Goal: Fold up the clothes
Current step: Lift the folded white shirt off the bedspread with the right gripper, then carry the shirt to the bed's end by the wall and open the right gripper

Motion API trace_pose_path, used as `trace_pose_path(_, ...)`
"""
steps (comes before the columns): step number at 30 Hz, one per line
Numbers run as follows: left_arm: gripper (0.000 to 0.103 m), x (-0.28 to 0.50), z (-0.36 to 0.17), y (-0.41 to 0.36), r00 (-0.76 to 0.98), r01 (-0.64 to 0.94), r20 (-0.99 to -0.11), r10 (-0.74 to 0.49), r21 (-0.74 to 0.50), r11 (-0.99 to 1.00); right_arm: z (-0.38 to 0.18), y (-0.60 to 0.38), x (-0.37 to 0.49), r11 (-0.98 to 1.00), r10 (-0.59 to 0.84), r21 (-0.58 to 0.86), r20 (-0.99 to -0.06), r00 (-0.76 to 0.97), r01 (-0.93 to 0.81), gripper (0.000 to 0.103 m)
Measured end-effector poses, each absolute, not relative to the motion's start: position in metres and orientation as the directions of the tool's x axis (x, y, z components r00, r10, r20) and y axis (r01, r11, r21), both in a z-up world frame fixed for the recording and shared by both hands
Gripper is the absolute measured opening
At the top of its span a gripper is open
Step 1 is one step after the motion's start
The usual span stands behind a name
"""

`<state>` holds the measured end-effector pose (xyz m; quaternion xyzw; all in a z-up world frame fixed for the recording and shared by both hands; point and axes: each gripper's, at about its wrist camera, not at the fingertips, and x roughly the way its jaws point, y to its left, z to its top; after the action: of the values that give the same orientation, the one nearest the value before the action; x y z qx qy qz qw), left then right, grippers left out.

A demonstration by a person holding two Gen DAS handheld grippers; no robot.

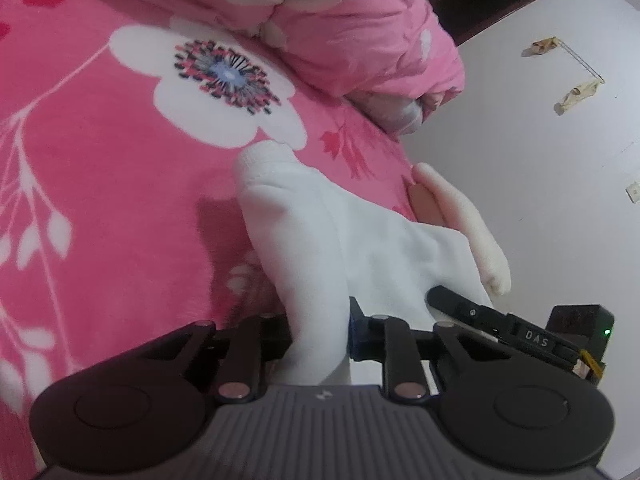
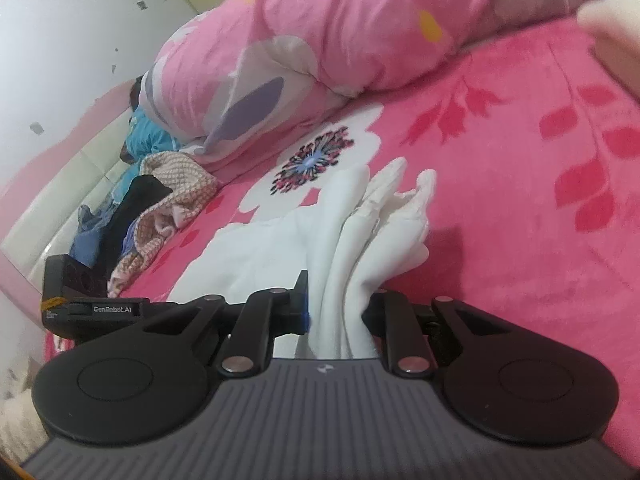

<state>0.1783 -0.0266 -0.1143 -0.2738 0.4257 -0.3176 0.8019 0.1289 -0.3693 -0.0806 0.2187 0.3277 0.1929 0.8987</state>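
Two tool-mounted fisheye views, close over the bed [image 1: 100, 160]

Both look forward along the fingers; each shows the white garment [image 1: 320, 240] and flower print [image 2: 312, 160].

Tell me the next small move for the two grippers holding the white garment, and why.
Probably draw the two grippers apart to spread it flat on the pink blanket. The left gripper and right gripper are each shut on a bunched part of the white garment, which lies creased between them, so no clean fold line shows yet.
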Motion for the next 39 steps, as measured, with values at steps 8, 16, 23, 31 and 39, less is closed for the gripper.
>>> trace_pose_path(8, 0.020, 0.137, -0.071, -0.026, 0.521, 0.364, -0.437, -0.733, -0.663, 0.654, -0.040, -0.352, 0.093, 0.885, 0.415, 0.406, -0.469, 0.780, -0.227, 0.014)
trace_pose_path(16, 0.020, 0.079, -0.024, -0.035, 0.587, 0.485, -0.348, -0.731, -0.572, 0.662, -0.003, -0.341, 0.030, 0.933, 0.327, 0.274, -0.385, 0.863, -0.231, 0.013)
trace_pose_path(23, 0.019, 0.028, 0.011, -0.047, 0.601, 0.589, -0.277, -0.750, -0.481, 0.649, 0.016, -0.342, -0.035, 0.953, 0.255, 0.235, -0.271, 0.928, -0.193, 0.013)
trace_pose_path(31, 0.019, 0.007, 0.055, -0.086, 0.549, 0.693, -0.238, -0.801, -0.406, 0.596, 0.039, -0.374, -0.072, 0.961, 0.184, 0.238, -0.173, 0.968, -0.140, 0.013)
trace_pose_path(39, 0.019, 0.037, 0.102, -0.169, 0.499, 0.770, -0.192, -0.845, -0.350, 0.534, 0.086, -0.445, -0.073, 0.987, 0.088, 0.145, -0.078, 0.993, -0.076, 0.013)
